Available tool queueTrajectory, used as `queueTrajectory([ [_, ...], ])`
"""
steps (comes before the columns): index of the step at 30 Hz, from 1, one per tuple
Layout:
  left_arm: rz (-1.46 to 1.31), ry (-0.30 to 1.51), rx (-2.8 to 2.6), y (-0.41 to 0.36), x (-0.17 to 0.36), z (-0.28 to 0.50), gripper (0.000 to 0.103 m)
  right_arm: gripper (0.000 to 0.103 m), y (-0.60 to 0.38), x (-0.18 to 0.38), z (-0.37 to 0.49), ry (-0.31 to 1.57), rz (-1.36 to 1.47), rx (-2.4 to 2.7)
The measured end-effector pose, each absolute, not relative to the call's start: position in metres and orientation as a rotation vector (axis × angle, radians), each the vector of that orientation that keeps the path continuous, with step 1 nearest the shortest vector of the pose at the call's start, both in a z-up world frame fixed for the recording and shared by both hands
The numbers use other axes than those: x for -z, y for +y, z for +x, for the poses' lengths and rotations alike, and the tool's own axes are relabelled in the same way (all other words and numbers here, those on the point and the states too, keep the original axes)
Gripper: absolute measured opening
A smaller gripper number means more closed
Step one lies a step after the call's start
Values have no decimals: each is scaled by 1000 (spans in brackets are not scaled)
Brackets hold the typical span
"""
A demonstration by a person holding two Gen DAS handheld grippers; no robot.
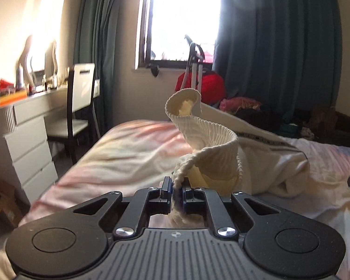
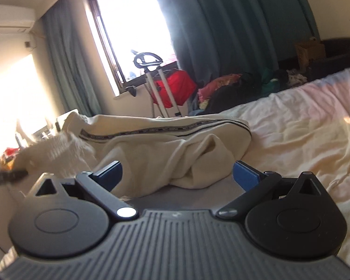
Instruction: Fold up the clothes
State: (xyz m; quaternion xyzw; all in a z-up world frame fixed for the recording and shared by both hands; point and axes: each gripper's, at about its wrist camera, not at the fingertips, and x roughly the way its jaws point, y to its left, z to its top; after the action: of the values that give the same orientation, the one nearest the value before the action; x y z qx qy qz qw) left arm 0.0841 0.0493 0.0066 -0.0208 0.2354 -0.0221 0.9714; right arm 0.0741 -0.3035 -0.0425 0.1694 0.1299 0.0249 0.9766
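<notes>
Clamped on the ribbed waistband of the cream trousers (image 1: 212, 149), the left gripper (image 1: 176, 190) lifts that band off the bed (image 1: 119, 154) into a twisted loop. Right gripper (image 2: 177, 175) hovers wide apart, nothing between its fingers, before the crumpled, dark-striped legs lying mid-bed.

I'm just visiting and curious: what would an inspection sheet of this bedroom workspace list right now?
Surface: bed with a rumpled pale pink and cream cover.
Job's things: cream garment with a dark stripe, bunched on the bed; its ribbed hem is lifted.
Clutter: pile of clothes beyond the bed; small items crowd the dresser.
Grippers: left gripper, jaws shut on the ribbed hem; right gripper, jaws open, nothing between them.
Cables: nothing seen.
Surroundings: bright window, teal curtains, chair, red bag.
</notes>
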Motion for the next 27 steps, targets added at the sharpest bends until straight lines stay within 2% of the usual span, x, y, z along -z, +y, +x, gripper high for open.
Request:
queueTrajectory([
  [3, -124, 593, 35, 62, 25, 76, 9, 102, -286, 39, 59, 269, 273, -77],
  [6, -159, 618, 23, 61, 34, 67, 10, 102, -272, 40, 46, 281, 231, -115],
  [7, -167, 622, 27, 60, 34, 66, 13, 102, -268, 39, 43, 282, 223, -126],
  [9, -220, 634, 33, 60, 31, 70, 32, 102, -261, 37, 45, 296, 233, -147],
  [13, -363, 642, 28, 72, 37, 82, 43, 98, -244, 26, 87, 394, 318, -189],
  [20, -564, 703, 22, 112, 69, 104, 42, 96, -145, -12, 194, 461, 23, -303],
  [24, -666, 739, 7, 129, 93, 114, 42, 95, -84, -11, 266, 563, -145, -345],
  [25, -677, 735, 15, 130, 97, 115, 42, 93, -69, -7, 282, 587, -194, -348],
  [26, -672, 727, 24, 129, 99, 117, 42, 82, -56, -3, 294, 606, -232, -348],
  [27, -659, 723, 29, 128, 100, 118, 41, 77, -46, 1, 304, 628, -261, -350],
])
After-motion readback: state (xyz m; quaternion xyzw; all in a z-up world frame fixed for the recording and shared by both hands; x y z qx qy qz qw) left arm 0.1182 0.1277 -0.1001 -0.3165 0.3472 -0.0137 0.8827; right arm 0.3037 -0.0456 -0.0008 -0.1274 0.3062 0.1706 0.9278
